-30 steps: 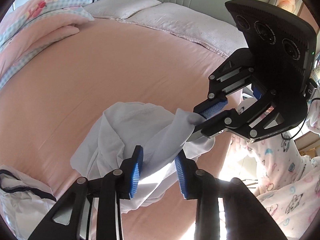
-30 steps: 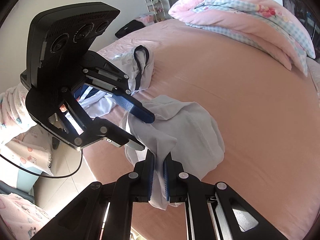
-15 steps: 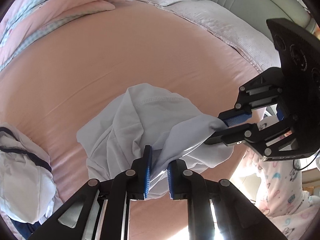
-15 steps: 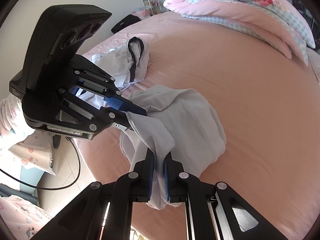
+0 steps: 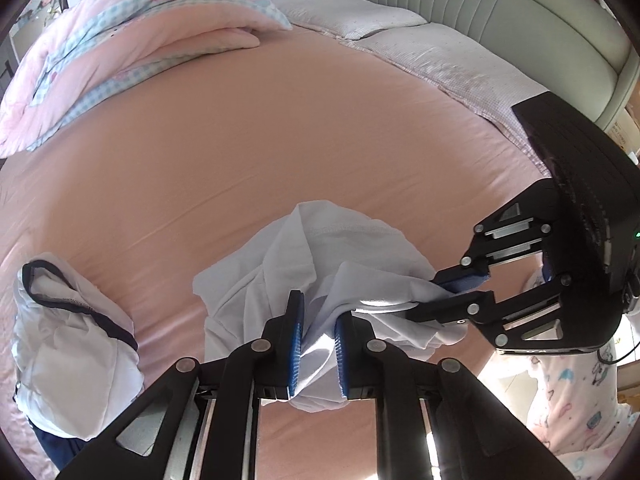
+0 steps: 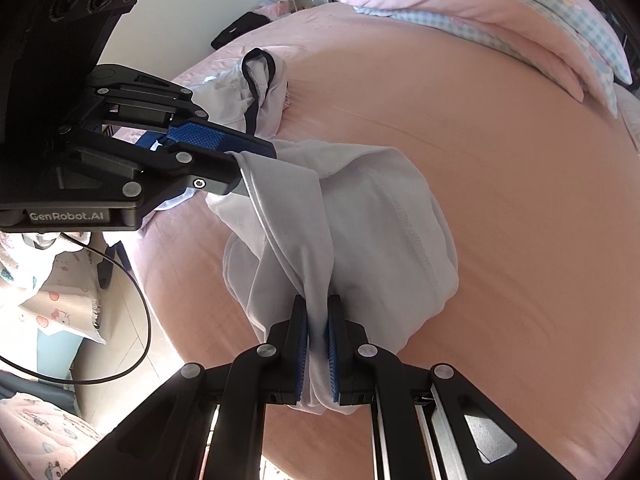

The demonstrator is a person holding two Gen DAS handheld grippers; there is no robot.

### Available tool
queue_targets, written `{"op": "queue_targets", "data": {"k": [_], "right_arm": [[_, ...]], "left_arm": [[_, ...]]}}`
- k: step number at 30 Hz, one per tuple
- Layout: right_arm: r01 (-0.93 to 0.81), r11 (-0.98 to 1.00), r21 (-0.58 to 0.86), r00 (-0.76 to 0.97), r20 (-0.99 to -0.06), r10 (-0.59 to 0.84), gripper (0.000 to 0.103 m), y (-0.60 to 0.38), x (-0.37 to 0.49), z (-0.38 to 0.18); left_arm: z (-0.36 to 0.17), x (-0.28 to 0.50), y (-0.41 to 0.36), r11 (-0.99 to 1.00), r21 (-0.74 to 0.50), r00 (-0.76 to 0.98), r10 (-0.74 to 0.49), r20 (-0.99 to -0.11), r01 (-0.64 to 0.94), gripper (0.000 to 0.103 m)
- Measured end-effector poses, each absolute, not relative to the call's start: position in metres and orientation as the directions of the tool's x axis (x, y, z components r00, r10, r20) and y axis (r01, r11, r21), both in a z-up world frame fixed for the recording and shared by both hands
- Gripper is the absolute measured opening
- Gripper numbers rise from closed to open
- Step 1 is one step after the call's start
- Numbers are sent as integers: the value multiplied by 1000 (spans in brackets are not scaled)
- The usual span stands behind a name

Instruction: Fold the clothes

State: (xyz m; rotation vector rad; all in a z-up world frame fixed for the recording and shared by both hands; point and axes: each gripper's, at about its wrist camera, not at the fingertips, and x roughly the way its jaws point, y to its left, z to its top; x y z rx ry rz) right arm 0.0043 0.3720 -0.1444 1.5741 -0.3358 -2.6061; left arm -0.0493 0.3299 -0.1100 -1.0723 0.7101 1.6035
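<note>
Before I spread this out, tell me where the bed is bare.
Bare pink sheet runs from the white garment up to the folded quilt and pillows. Crowded at the near edge: both grippers clamp the garment, with the navy-trimmed clothes beside it.

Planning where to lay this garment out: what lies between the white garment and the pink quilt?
Only bare pink sheet separates the white garment from the pink quilt, seen in the left wrist view.
</note>
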Motion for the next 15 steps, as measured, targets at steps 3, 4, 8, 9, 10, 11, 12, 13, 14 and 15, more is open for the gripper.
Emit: {"op": "queue_targets", "data": {"k": [3, 4, 8, 9, 10, 11, 12, 13, 14, 15], "right_arm": [[-45, -972, 230, -466, -866, -183, 7, 372, 4, -146], [-44, -973, 228, -464, -867, -183, 7, 372, 5, -146], [-52, -973, 225, -455, -872, -178, 7, 373, 3, -148], [-52, -973, 226, -454, -873, -178, 7, 373, 2, -148], [-50, -974, 221, -453, -874, -175, 7, 373, 2, -148], [-46, -976, 213, -450, -877, -170, 7, 371, 2, -148], [-42, -978, 205, -446, -879, -165, 7, 371, 3, -148], [-39, -979, 201, -442, -882, -164, 7, 370, 3, -148], [-39, -979, 202, -436, -885, -166, 7, 370, 2, -148], [-40, -977, 207, -428, -887, -171, 7, 370, 0, -149]], "left_arm": [[-114, -61, 324, -321, -94, -52, 418, -907, -942, 15], [-113, -63, 321, -325, -96, -52, 420, -906, -941, 15], [-108, -70, 311, -335, -110, -45, 423, -905, -936, 15], [-107, -70, 308, -334, -113, -41, 421, -906, -936, 15], [-106, -69, 306, -332, -111, -41, 418, -907, -937, 15], [-106, -67, 303, -330, -109, -40, 416, -909, -938, 15], [-105, -66, 301, -327, -108, -40, 413, -910, -939, 15], [-104, -64, 298, -320, -109, -35, 412, -910, -941, 15], [-103, -62, 296, -307, -113, -26, 413, -910, -945, 15], [-101, -59, 294, -293, -118, -16, 418, -908, -949, 15]]}}
